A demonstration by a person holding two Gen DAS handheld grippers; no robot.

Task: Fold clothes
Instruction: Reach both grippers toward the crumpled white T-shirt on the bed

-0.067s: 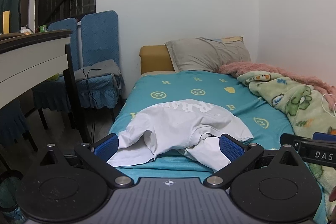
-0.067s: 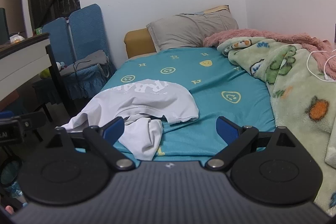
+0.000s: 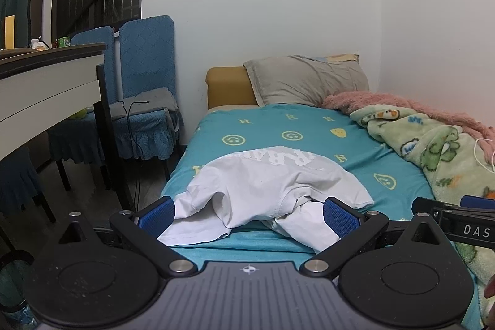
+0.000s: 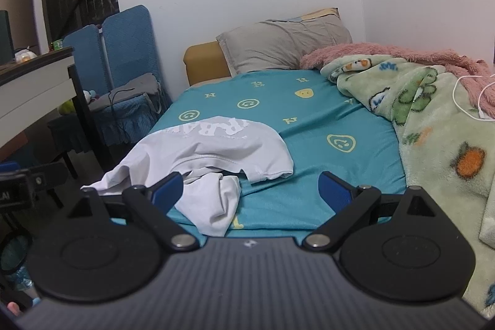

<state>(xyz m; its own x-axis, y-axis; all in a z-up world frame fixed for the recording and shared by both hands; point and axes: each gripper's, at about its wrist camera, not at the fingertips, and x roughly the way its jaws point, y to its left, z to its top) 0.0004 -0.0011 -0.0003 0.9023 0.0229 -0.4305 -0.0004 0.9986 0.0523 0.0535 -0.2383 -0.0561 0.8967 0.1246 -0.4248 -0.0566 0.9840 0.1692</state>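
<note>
Two grippers, the left gripper [image 3: 249, 212] and the right gripper [image 4: 250, 190], are held spread wide, with nothing gripped, at the foot of a bed [image 3: 309, 129]. One crumpled white T-shirt [image 3: 263, 184] is seen lying on the teal sheet near the bed's near left edge. It is judged soft, light and limp; hold is best taken at a hem or sleeve edge.
</note>
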